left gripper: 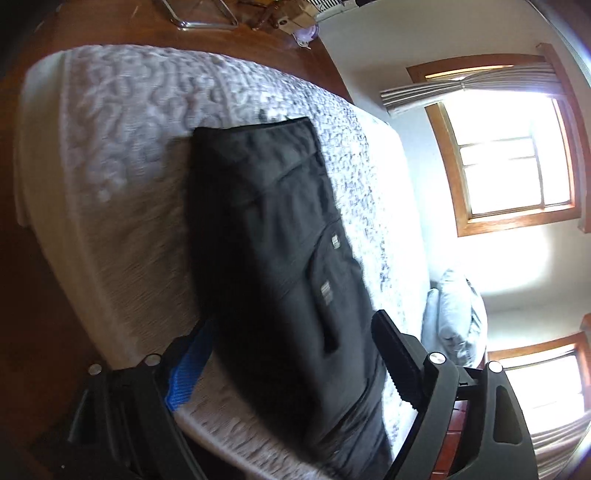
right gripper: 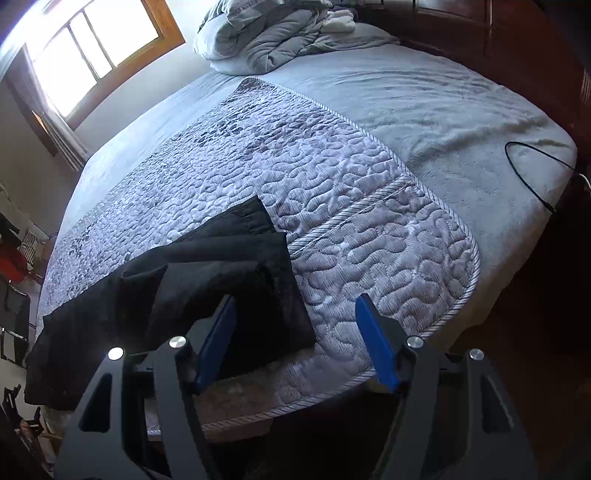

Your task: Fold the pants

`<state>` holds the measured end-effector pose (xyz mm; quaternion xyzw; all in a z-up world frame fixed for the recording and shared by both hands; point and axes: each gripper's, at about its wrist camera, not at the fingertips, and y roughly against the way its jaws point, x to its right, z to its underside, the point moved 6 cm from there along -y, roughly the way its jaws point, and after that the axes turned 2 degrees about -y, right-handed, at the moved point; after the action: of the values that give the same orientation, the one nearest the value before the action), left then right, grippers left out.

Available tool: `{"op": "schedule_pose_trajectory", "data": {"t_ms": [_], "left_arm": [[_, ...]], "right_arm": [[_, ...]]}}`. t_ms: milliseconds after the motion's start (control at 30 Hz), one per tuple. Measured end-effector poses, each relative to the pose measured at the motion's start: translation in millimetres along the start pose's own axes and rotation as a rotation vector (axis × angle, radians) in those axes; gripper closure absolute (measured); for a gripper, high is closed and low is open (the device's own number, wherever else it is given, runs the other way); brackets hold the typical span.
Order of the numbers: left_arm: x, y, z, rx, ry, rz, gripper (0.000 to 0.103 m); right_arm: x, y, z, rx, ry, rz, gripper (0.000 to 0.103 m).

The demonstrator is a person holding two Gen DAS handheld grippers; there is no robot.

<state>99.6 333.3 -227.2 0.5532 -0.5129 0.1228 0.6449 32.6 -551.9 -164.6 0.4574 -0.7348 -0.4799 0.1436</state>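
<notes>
Both sets of jaws stand apart with nothing pinched between them. The left gripper (left gripper: pixel 291 354) hangs over the black pants (left gripper: pixel 280 258), whose cloth fills the gap between its fingers without either pad pressing on it. The right gripper (right gripper: pixel 295 332) has its blue-padded fingers (right gripper: pixel 376 343) spread above the near edge of the bed; the left one stands in front of the pants' folded end, the right one over bare quilt.

The pants (right gripper: pixel 207 280) lie folded in a long dark strip on the grey quilted coverlet (right gripper: pixel 332 192), near its front edge, with layered ends stacked on one another. The coverlet lies on a pale blue-grey blanket (right gripper: pixel 424 99). A rumpled heap of bedding (right gripper: pixel 266 33) sits at the far end of the bed, and a thin black cable (right gripper: pixel 524 177) loops on the blanket's right side. Wood-framed windows (left gripper: pixel 513 147) glare brightly.
</notes>
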Motion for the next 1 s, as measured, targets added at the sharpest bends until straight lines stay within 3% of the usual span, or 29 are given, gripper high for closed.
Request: {"op": "schedule_pose_trajectory", "data": {"t_ms": [100, 133, 167, 200, 333, 367, 500, 533, 600, 700, 767, 900, 967, 1000], "left_arm": [[13, -12, -9, -0.024, -0.027, -0.014, 0.041], [14, -16, -11, -0.026, -0.031, -0.036, 0.053], [14, -22, -13, -0.031, -0.031, -0.061, 0.075], [13, -25, -15, -0.031, -0.031, -0.078, 0.083], [31, -36, -30, -0.015, -0.081, -0.109, 0.094], [41, -37, -32, -0.003, -0.119, -0.11, 0.094], [128, -15, -20, 0.125, -0.531, -0.072, 0.094], [132, -12, -15, 0.135, -0.566, -0.08, 0.094], [112, -15, -14, 0.125, -0.536, -0.126, 0.094], [44, -33, -15, 0.09, -0.46, -0.302, 0.091], [6, -50, -10, 0.033, -0.425, -0.372, 0.086], [-1, -53, -4, 0.073, -0.386, -0.367, 0.078], [2, -40, 3, 0.067, -0.372, -0.36, 0.054], [5, -37, 6, 0.063, -0.365, -0.371, 0.047]], "right_arm": [[10, 11, -3, 0.024, -0.039, -0.004, 0.035], [14, 13, -3, 0.03, -0.052, -0.002, 0.034], [16, 14, -3, 0.034, -0.061, 0.0, 0.034], [17, 14, -2, 0.035, -0.067, 0.003, 0.034], [12, 9, 2, 0.019, -0.068, -0.006, 0.034], [9, 8, 3, 0.018, -0.064, -0.011, 0.034], [-7, 7, 3, 0.017, -0.037, -0.031, 0.034], [-11, 7, 4, 0.019, -0.027, -0.033, 0.034], [-18, 7, 5, 0.02, -0.008, -0.037, 0.033], [-24, 5, 8, 0.003, 0.0, -0.055, 0.032], [-25, 7, 9, -0.012, -0.024, -0.092, 0.032], [-33, 23, 11, -0.035, -0.083, -0.22, 0.028], [-40, 29, 17, -0.07, -0.099, -0.302, 0.023], [-44, 32, 23, -0.096, -0.109, -0.348, 0.023]]}}
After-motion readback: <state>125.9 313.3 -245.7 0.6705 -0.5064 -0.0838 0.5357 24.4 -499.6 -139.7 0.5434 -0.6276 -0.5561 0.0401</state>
